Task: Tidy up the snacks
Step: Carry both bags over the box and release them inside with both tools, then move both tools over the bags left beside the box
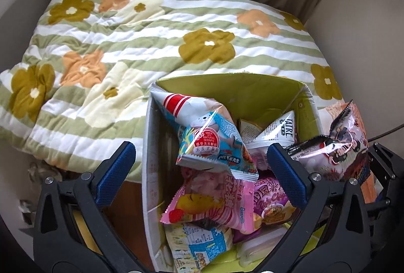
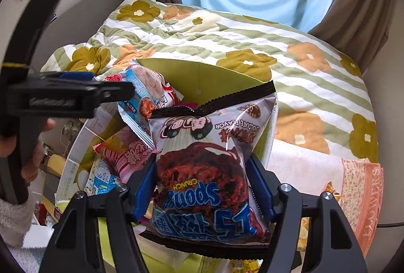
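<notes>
The right claw point(image 2: 202, 187) pinches a chocolate snack bag point(image 2: 207, 161) between its blue pads point(image 2: 261, 184), gripping the bag's lower half. The bag stands upside down to the camera, its black crimped top edge rising over the near wall of the box. Its bottom edge runs behind the claw's black frame, so where it ends cannot be seen. In the left wrist view the same bag point(image 1: 338, 151) shows only as a slanted piece at the right, partly behind the left claw's right pad.

The left claw point(image 1: 199, 172) is spread wide and holds nothing; its blue pads point(image 1: 118, 172) sit on either side of the box's left wall and its contents. In the right wrist view it appears blurred at the left edge, with part of a hand point(image 2: 35, 154) on its handle.

The box point(image 1: 149, 146), green inside and white outside, holds the other snacks: a blue shrimp cracker bag point(image 1: 214, 139) lying on top, a pink bag point(image 1: 214, 207) under it, a purple chip bag point(image 1: 272, 202) half covered, and a white packet point(image 1: 275, 131) toward the back. Packets deeper down are too buried to identify. The box's near end is cut off by the frame.

Around the box lies a striped quilt with flowers point(image 1: 151, 45). A floral cloth point(image 2: 363, 187) sits at the right, partly cut off.
</notes>
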